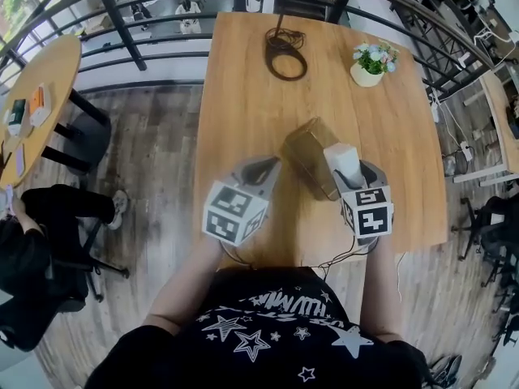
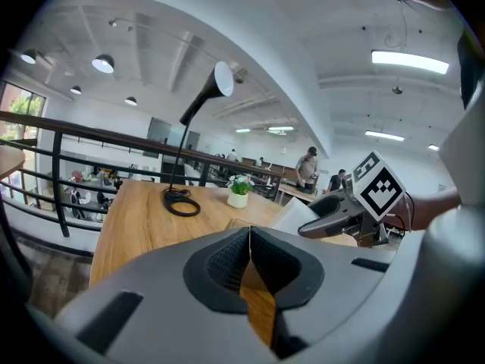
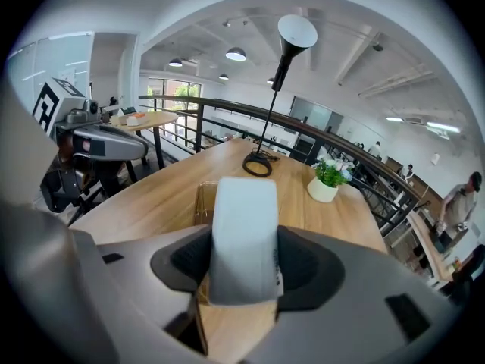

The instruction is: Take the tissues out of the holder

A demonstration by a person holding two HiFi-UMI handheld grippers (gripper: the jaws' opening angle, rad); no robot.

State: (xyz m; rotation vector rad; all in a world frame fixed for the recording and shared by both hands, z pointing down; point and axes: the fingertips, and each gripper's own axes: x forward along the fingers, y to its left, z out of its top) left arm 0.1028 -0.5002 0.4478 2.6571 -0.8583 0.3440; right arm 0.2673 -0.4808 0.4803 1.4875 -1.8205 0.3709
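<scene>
Timber worktop (image 1: 243,96) fills the middle of the head view, and I can see both tools over its near edge. The brown holder (image 1: 310,154) stands on the wood between them. My right tool (image 1: 353,171) is just beside its right side, with the white tissue pack (image 1: 344,160) sticking up from the jaws. The left tool (image 1: 271,167) sits just left of the holder. Further back lie a cable coil (image 1: 285,53) and a potted plant (image 1: 371,63). A round table (image 1: 40,87) and a seated person (image 1: 36,233) are off to the left.

In the left gripper view, the left tool (image 2: 249,241) has its jaws pressed together with nothing between them. Only a sliver of wood shows through the seam. Beyond it I see the right tool (image 2: 327,217) carrying the tissue pack (image 2: 294,214), and a lamp (image 2: 203,95) rising from the coil (image 2: 180,202).

In the right gripper view, the right tool (image 3: 242,270) stands wide, its pads clamped on both sides of the tissue pack (image 3: 242,226). The pack is upright and out of the holder (image 3: 203,197), which sits open-topped on the worktop just behind it. The left tool (image 3: 114,142) hangs at the far left.
</scene>
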